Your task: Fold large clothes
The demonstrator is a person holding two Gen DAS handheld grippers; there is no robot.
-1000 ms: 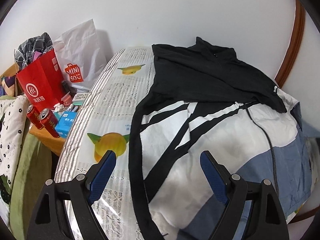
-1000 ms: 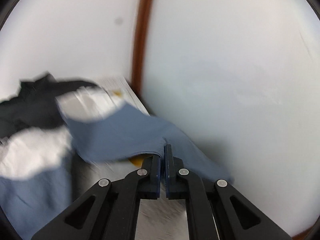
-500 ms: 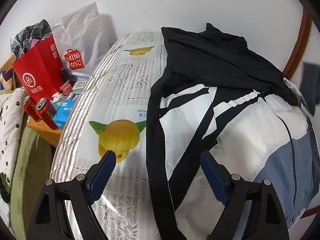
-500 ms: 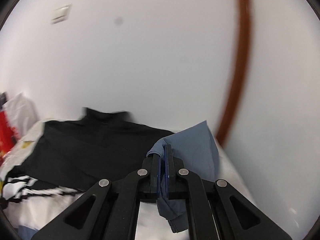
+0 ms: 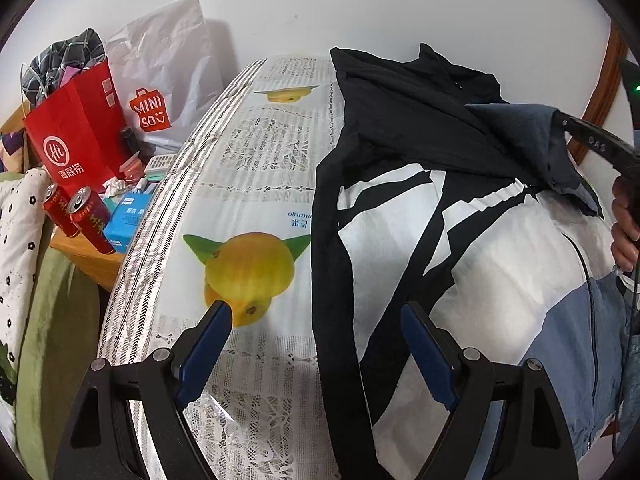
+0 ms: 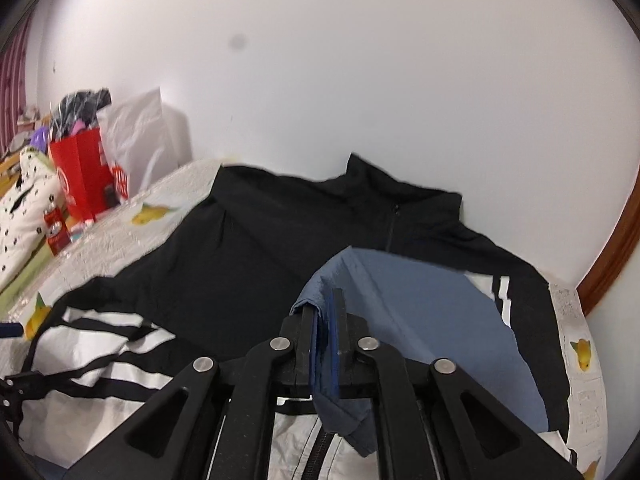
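A large jacket (image 5: 480,248), black at the top, white with black stripes in the middle and blue at the hem, lies spread on the table (image 5: 256,184). It also shows in the right wrist view (image 6: 256,248). My right gripper (image 6: 326,308) is shut on the blue sleeve cuff (image 6: 416,304) and holds it folded over the black chest. The right gripper also shows in the left wrist view (image 5: 560,120) with the sleeve (image 5: 524,136). My left gripper (image 5: 316,320) is open and empty above the jacket's left edge.
The table has a lace and fruit-print cover. To its left stand a red paper bag (image 5: 76,136), a white MINISO bag (image 5: 160,80), red cans (image 5: 86,220) and a blue box (image 5: 124,224). A white wall (image 5: 320,0) is behind the table.
My right gripper has swung the blue sleeve from the table's right side up and over onto the jacket's black chest. My left gripper has risen and shifted slightly, still open.
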